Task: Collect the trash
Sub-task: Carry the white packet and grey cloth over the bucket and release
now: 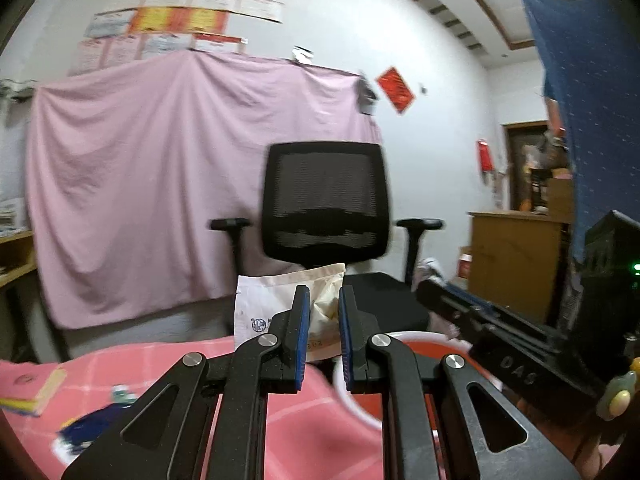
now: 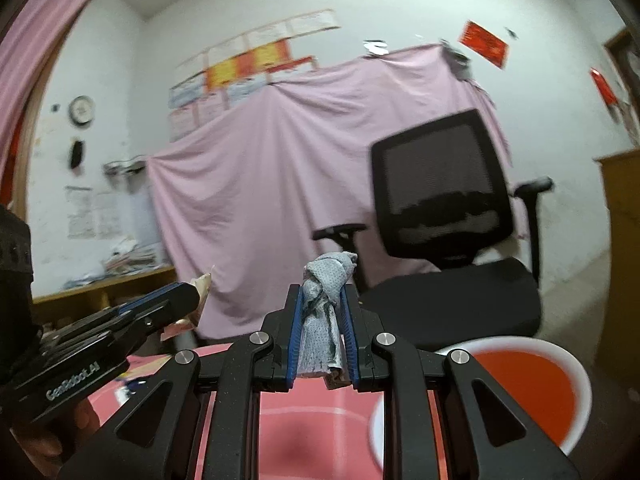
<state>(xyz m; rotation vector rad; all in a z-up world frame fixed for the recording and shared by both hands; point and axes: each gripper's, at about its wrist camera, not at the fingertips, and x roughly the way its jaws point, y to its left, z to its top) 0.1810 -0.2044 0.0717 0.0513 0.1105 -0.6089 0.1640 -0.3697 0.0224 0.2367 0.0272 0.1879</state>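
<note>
While L gripper (image 1: 324, 300) pinches wrapper (image 1: 280, 304), R gripper (image 2: 322, 300) clamps tissue (image 2: 324, 292).

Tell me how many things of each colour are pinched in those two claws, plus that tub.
White/cream: 1, the packet in the left gripper
Grey: 1, the tissue in the right gripper
Red with a white rim: 1, the tub
Total: 3
</note>
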